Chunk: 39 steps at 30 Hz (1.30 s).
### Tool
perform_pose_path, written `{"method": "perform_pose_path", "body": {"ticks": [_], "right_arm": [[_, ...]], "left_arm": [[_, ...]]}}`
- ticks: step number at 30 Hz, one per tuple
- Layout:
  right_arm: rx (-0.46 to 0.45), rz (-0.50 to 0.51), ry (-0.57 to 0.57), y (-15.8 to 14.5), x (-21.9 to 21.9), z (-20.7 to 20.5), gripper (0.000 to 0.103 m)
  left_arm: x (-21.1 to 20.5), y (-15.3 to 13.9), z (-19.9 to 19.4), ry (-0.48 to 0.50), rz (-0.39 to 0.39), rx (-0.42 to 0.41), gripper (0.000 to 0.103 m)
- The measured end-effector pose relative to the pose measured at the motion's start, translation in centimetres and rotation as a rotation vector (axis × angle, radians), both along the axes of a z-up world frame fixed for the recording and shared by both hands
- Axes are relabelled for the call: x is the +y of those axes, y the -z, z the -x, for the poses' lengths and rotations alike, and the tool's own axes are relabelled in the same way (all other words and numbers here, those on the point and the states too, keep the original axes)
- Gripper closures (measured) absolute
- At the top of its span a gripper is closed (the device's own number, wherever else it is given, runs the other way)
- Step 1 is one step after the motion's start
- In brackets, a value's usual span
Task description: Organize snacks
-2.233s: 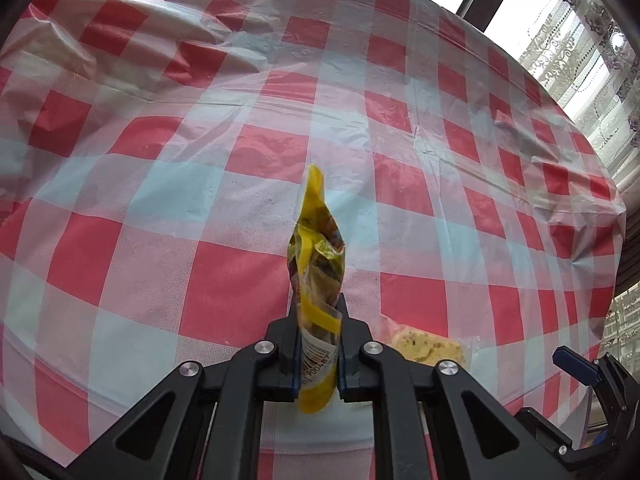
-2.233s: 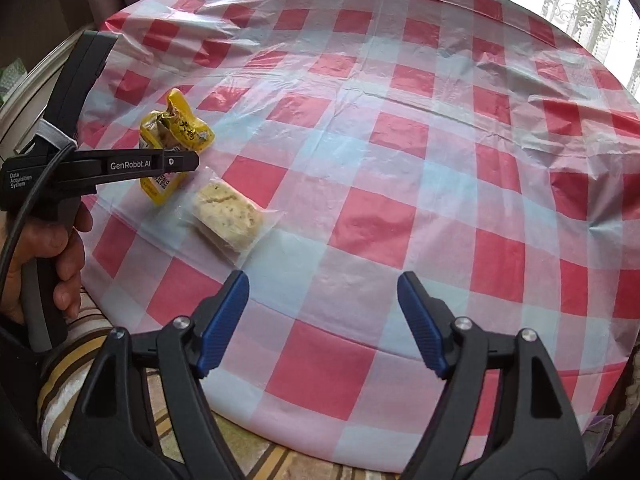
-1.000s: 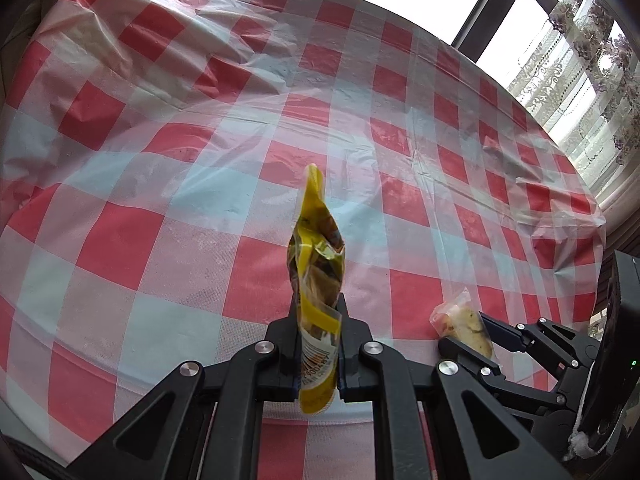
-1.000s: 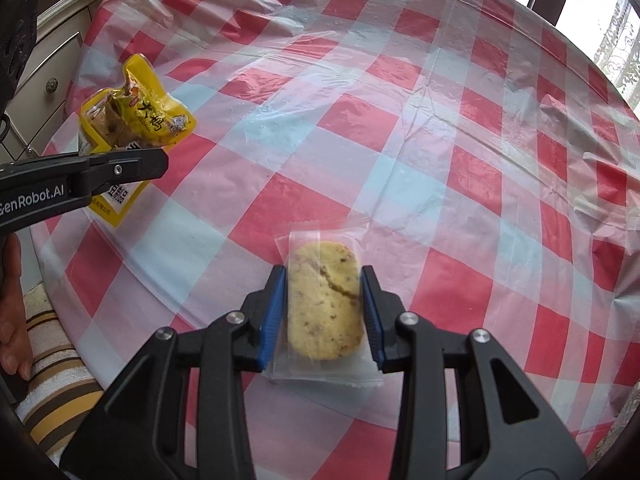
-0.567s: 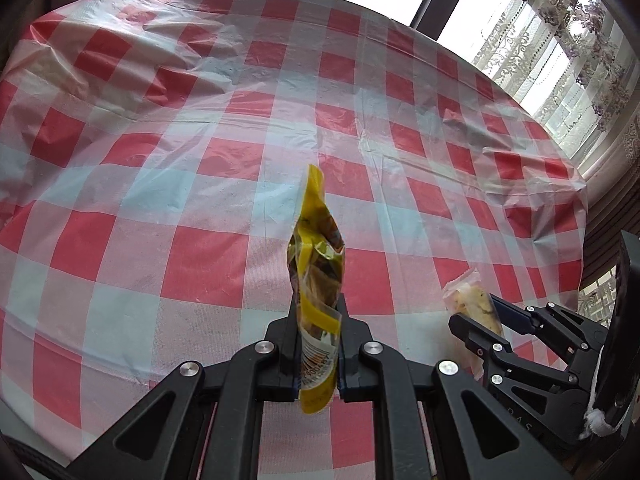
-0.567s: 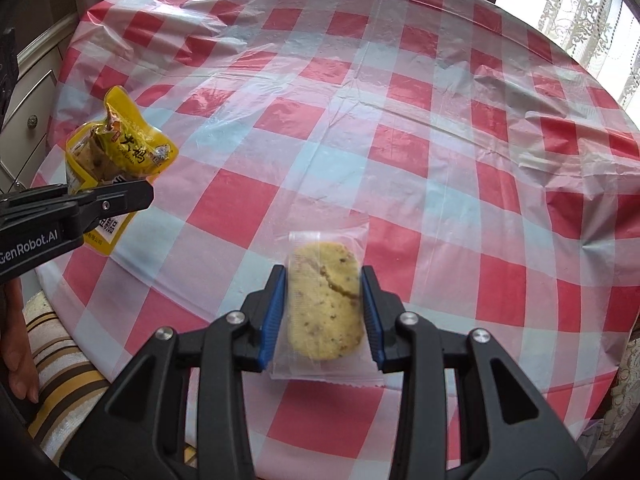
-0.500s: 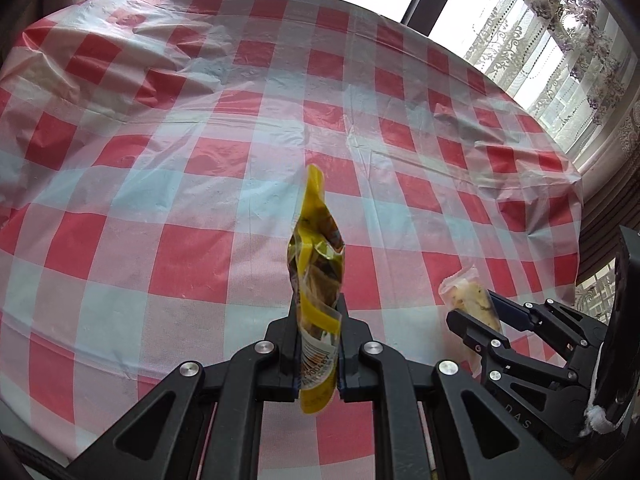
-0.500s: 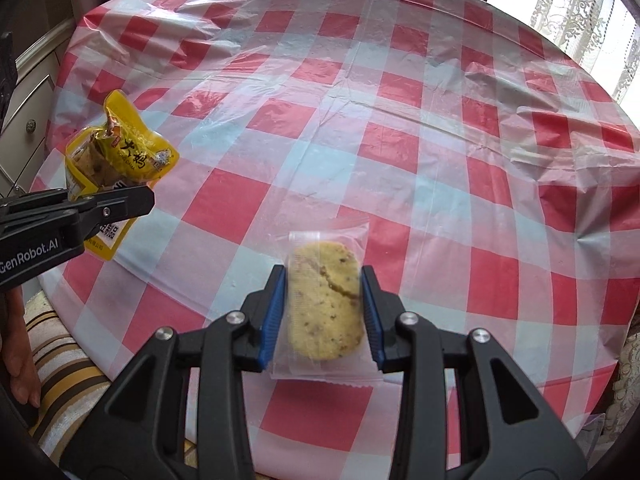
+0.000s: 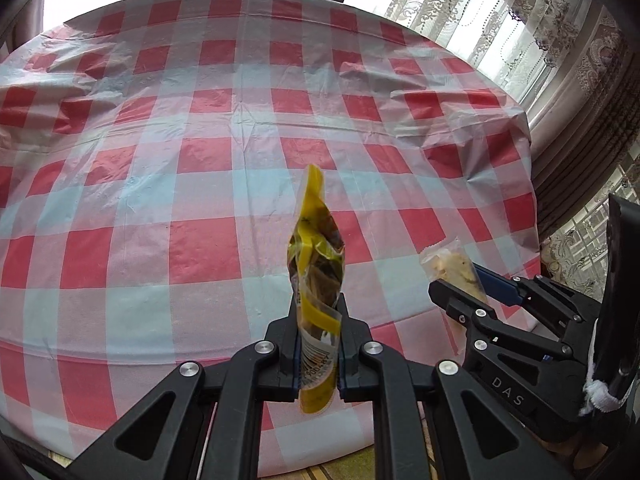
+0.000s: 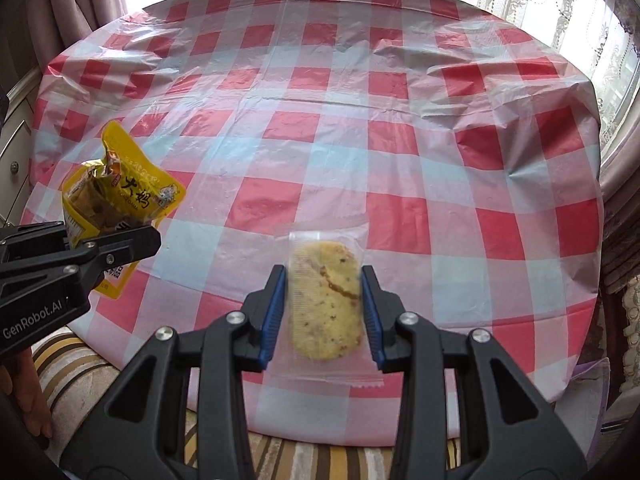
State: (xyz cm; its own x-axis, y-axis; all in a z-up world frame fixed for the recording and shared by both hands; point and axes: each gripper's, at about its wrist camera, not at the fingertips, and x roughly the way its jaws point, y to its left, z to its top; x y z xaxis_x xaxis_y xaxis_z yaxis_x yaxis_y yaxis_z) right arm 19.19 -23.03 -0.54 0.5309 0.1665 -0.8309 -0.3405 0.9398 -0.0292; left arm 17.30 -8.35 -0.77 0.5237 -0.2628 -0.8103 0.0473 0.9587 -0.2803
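Tabletop point(image 10: 400, 152) under its red checked cloth carried no snacks and no container showed. Both snacks hung above its near edge: the left gripper point(image 9: 318, 332) clamped the yellow snack pouch point(image 9: 316, 256), the right gripper point(image 10: 324, 308) pinched the wrapped biscuit point(image 10: 324, 300). Judged mid-carry; next each needed a chosen resting spot

Worktop cover point(image 10: 360, 128): thin glossy plastic sheet, red/white check, creased w/ glare. Yellow pouch point(image 10: 120, 196): shiny crinkled foil-plastic. Cookie wrapper point(image 10: 326, 300): clear smooth film; cookie inside rough, crumbly. Claw arms matt black plastic, bright metal screws; right claw point(image 10: 324, 304) pads point(image 10: 274, 308) blue, ribbed.
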Motion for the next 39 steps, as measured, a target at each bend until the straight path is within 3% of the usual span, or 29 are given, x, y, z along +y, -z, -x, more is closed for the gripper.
{"method": "perform_pose_path", "body": {"ticks": [12, 19, 28, 31, 34, 36, 39], "right_arm": [[0.007, 0.010, 0.277, -0.4, -13.5, 4.1, 0.063], [0.032, 0.031, 0.472, 0.1, -22.5, 7.7, 0.063], [0.036, 0.041, 0.633, -0.1, -29.2, 11.3, 0.063], [0.036, 0.043, 0.668, -0.2, -30.2, 12.0, 0.063], [0.040, 0.039, 0.697, -0.2, -31.0, 12.6, 0.060], [0.042, 0.044, 0.709, -0.5, -31.2, 12.9, 0.053], [0.032, 0.054, 0.721, -1.1, -31.1, 13.5, 0.040]], "left_arm": [[-13.1, -1.0, 1.0, 0.294, 0.083, 0.055, 0.091], [-23.0, -0.1, 2.6, 0.519, 0.126, 0.159, 0.091], [-31.1, 1.7, 4.6, 0.660, 0.074, 0.266, 0.090], [-32.1, 2.5, 4.6, 0.668, 0.066, 0.302, 0.079], [-32.0, 2.6, 4.9, 0.657, 0.071, 0.317, 0.060], [-31.4, 2.7, 5.1, 0.637, 0.078, 0.326, 0.044], [-30.4, 2.7, 5.8, 0.612, 0.111, 0.360, 0.038]]}}
